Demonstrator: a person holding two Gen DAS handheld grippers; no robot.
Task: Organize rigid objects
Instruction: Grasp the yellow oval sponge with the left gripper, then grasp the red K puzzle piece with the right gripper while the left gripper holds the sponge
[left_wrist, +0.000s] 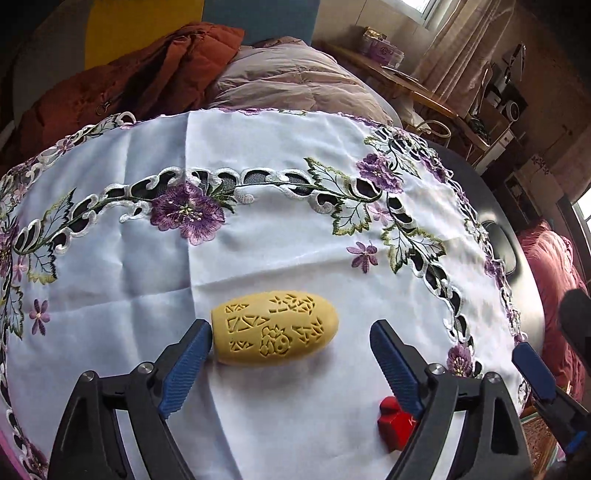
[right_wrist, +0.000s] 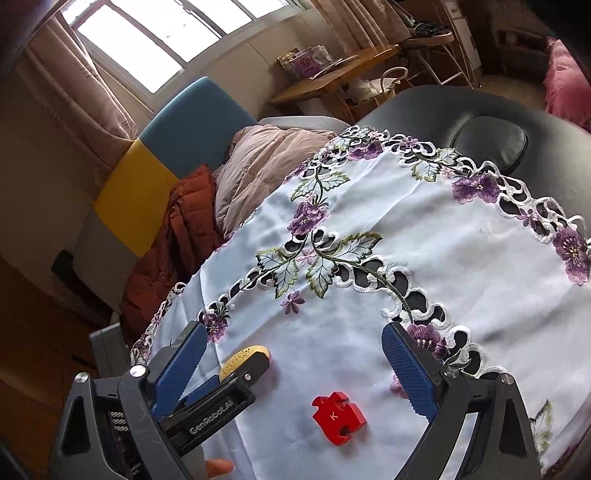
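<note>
My view's got a floral cloth (left_wrist: 280, 258) over the black counter (right_wrist: 443, 107), plus a rust jacket (left_wrist: 147, 70), pink duvet (left_wrist: 291, 81), window (right_wrist: 147, 40).

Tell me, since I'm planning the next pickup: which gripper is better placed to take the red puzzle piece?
Right. The red puzzle piece lies centred between the open right gripper fingers, while the left gripper brackets the yellow carved block instead.

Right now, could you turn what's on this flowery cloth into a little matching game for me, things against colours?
Things:
1. carved oval block
2. jigsaw-shaped piece marked K
3. finger pads of the left gripper
4. embroidered flowers on the tablecloth

Colours:
a. red
b. purple
c. yellow
d. blue

Pairs: 1-c, 2-a, 3-d, 4-b
</note>
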